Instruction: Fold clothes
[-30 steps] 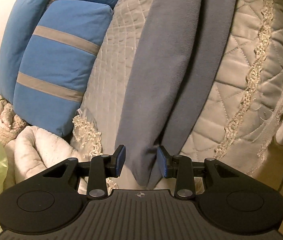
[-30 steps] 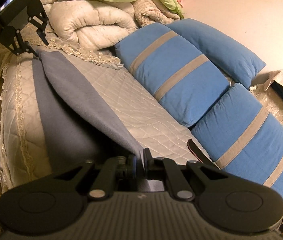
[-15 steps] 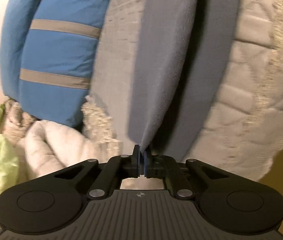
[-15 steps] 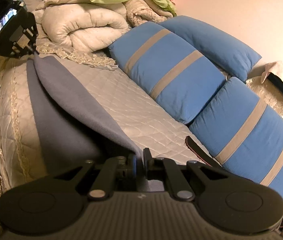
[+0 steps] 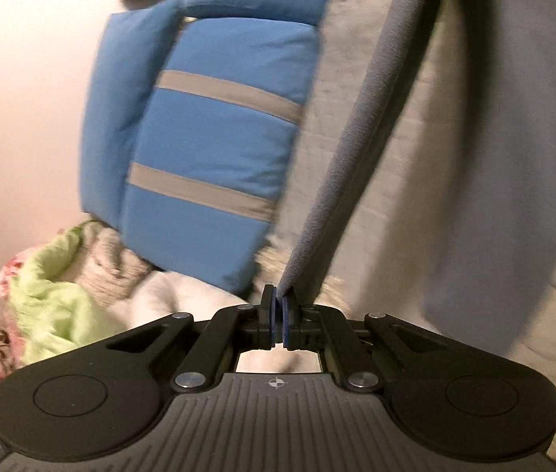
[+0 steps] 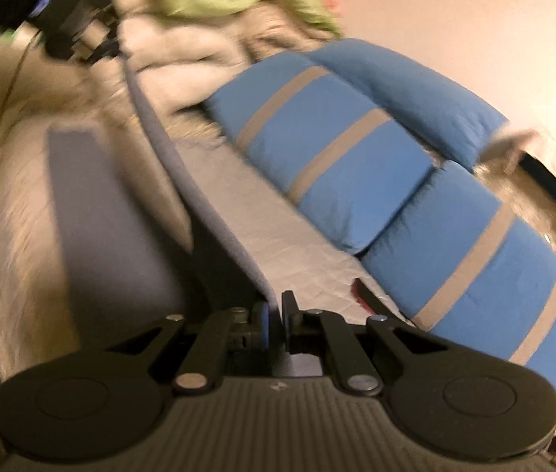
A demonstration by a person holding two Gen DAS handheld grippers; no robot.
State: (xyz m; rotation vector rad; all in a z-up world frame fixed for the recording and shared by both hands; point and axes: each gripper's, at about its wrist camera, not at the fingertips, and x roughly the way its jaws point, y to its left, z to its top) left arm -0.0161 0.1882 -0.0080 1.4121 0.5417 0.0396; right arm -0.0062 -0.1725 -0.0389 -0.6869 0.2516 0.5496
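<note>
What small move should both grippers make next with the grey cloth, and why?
Probably carry the held edge across toward the cloth's far side. The left gripper is shut on one corner of the grey cloth, the right gripper is closing on the other end, and the edge between them hangs taut above the quilt while the rest lies flat.

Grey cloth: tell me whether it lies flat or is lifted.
Lifted in part. The left gripper and right gripper each pinch the grey cloth by an edge, raised off the quilt.
</note>
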